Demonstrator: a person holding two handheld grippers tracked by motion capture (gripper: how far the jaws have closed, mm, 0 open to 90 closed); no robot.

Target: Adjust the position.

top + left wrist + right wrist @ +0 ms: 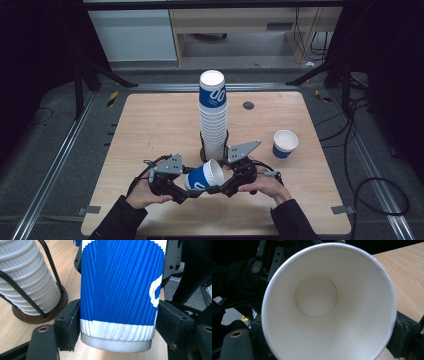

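Both hands low near table's front edge, facing inward. Left gripper (186,186) clamped on tipped blue cup (204,177), empty; right gripper (220,186) gripping its rim end. Cup stack (213,117) in rack behind.

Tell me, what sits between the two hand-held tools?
A blue-and-white paper cup lies tipped between the left tool and the right tool, seen from the high view.

Both hands low and close together, left claw (186,186) and right claw (216,188) facing inward, each clamped.
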